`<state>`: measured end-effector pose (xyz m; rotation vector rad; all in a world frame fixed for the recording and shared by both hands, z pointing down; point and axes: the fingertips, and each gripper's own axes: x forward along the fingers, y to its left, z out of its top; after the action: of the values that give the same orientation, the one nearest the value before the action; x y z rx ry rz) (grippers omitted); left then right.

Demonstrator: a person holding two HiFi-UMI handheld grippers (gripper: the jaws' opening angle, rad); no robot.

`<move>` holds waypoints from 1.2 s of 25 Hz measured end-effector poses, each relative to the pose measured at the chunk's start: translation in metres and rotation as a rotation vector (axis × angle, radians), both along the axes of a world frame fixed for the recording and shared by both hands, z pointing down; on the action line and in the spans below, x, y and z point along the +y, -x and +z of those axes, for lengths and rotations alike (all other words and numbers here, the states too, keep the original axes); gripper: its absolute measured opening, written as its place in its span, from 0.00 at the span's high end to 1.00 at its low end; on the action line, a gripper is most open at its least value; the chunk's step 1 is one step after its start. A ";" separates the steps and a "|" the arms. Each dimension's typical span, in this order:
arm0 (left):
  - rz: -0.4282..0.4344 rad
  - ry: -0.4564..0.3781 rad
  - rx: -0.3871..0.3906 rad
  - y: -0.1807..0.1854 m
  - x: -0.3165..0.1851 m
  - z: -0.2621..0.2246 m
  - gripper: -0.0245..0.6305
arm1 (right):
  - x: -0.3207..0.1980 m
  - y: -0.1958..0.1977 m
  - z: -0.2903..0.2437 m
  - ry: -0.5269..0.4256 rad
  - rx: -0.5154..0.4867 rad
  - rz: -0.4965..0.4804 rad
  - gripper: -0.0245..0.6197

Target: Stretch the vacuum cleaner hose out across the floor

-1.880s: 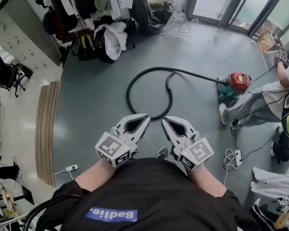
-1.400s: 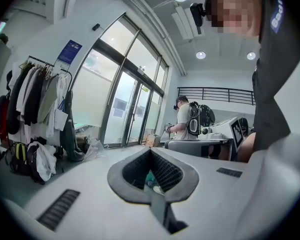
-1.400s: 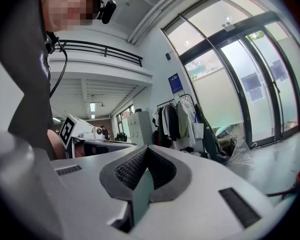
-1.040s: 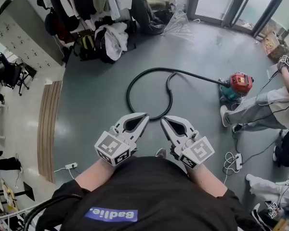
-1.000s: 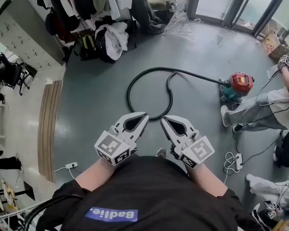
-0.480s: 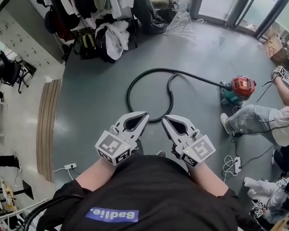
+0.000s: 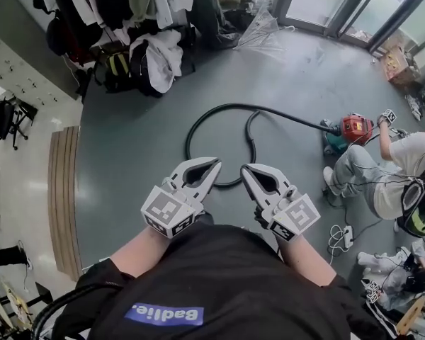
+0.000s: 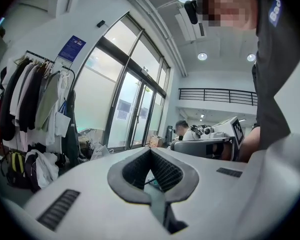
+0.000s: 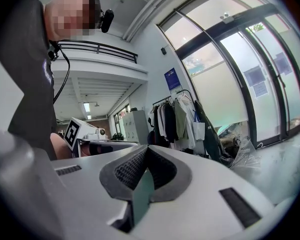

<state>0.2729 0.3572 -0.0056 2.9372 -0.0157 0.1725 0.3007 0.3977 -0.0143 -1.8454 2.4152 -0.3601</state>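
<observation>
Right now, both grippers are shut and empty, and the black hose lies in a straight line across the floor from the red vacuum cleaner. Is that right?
Not the hose: the head view shows it curled in a loop on the floor, running from the red vacuum cleaner. The left gripper and right gripper are shut and empty, as said.

A: Where's the left tool [image 7: 211, 166]?
B: Held out before the chest, tip angled inward toward the right tool [image 7: 246, 170]. The tips are near, not touching.
A: And the jaws?
B: Closed together on both, nothing between them. Both bare forearms [image 7: 138, 250] reach forward.
</observation>
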 end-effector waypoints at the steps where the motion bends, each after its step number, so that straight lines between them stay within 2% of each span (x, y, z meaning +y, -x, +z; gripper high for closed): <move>1: 0.005 0.004 0.002 0.002 -0.013 0.000 0.97 | -0.013 0.001 -0.001 0.002 0.004 0.008 0.97; 8: 0.036 0.033 -0.004 0.012 -0.076 0.010 0.97 | -0.080 0.007 0.000 0.022 0.020 0.034 0.97; 17: 0.010 0.044 -0.045 -0.005 -0.108 0.025 0.97 | -0.111 -0.017 0.016 0.043 0.006 0.000 0.97; 23: -0.055 0.033 -0.096 -0.055 -0.112 0.037 0.97 | -0.110 -0.073 0.027 0.035 -0.021 -0.058 0.97; 30: -0.165 0.017 -0.150 -0.140 -0.108 0.055 0.97 | -0.110 -0.161 0.044 0.030 -0.025 -0.188 0.97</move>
<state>0.4130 0.2488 0.0492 2.8820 -0.2758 0.3652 0.4618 0.2874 0.0300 -1.6177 2.5868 -0.4317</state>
